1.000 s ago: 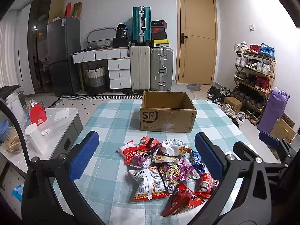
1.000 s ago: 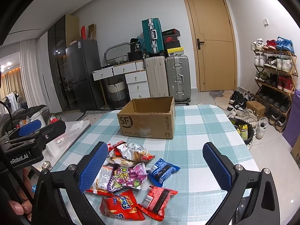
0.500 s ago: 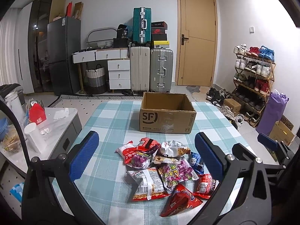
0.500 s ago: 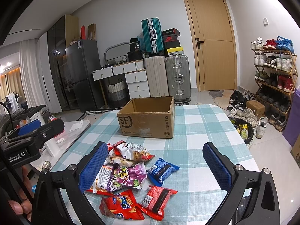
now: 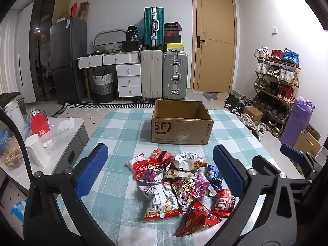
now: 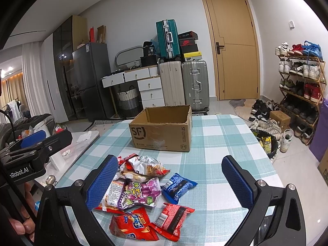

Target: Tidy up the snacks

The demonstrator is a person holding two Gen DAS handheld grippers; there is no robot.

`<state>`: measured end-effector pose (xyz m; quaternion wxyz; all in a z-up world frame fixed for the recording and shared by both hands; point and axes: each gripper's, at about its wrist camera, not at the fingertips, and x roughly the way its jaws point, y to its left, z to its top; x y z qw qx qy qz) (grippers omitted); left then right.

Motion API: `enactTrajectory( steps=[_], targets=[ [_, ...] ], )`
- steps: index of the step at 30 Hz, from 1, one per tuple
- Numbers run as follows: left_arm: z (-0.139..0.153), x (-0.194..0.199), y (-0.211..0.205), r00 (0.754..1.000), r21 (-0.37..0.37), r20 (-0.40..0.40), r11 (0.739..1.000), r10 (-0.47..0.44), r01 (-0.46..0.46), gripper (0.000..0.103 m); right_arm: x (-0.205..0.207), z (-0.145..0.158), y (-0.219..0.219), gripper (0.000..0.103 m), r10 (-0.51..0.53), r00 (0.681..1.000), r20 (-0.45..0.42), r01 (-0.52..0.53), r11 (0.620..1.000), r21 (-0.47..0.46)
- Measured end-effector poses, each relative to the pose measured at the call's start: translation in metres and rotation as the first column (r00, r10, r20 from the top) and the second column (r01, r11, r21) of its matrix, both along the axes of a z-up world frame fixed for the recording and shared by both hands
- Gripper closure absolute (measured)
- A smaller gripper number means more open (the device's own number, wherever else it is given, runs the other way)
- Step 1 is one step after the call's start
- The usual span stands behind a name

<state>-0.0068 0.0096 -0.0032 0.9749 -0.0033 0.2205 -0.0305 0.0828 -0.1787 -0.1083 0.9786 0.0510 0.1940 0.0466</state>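
Note:
A pile of snack packets [image 5: 180,182] lies on the checked tablecloth [image 5: 123,127] near its front edge; the same snack packets [image 6: 143,188] show in the right wrist view, with a blue packet [image 6: 178,186] and a red one [image 6: 172,218] at the right. Behind them stands an open brown cardboard box [image 5: 181,123], also seen as the cardboard box [image 6: 164,129], with nothing visible inside. My left gripper [image 5: 160,171] hovers open above the pile. My right gripper [image 6: 170,182] is open too, over the packets' right side.
A white side table [image 5: 61,135] with a red bag and cups stands left of the table. Suitcases [image 5: 164,73], drawers and a fridge line the back wall. A shoe rack [image 5: 276,86] and boxes sit at the right. A hand [image 6: 20,225] holds the left tool.
Both views have shifted very slightly; the packets and box stay where they were, and both grippers remain open.

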Motion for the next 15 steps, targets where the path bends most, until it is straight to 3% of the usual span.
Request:
enactTrajectory(
  steps=[15],
  targets=[
    [-0.0007, -0.0001, -0.0013, 1.000, 0.001, -0.003, 1.000, -0.001, 0.001, 0.001, 0.0005, -0.0092, 0.0022, 0.000, 0.006, 1.000, -0.007, -0.006, 1.000, 0.002]
  ],
)
